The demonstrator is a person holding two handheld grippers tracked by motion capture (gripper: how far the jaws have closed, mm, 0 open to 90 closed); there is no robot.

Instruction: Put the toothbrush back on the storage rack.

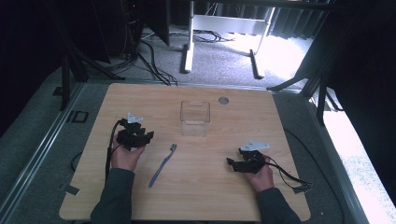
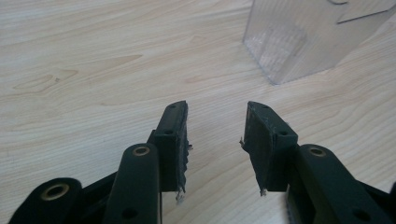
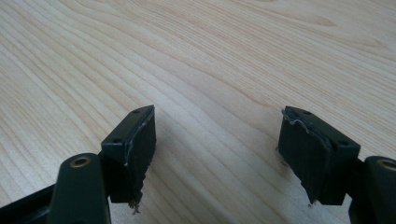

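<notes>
Both hands rest low in frame: left claw (image 1: 135, 135) and right claw (image 1: 245, 161) spread, empty. Toothbrush (image 1: 163, 165) lies centre-left on counter (image 1: 280, 196). Probably next: grasp it, clear box (image 1: 194, 118) above.

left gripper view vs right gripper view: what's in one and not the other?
The left gripper view alone has the clear plastic container standing at upper right, ahead of the left gripper, whose jaws stand moderately apart. The right gripper view alone has the right gripper, jaws spread noticeably wider with bare wood between them. Both share the light wooden table and black jaws with frayed pad edges gripping nothing.
</notes>
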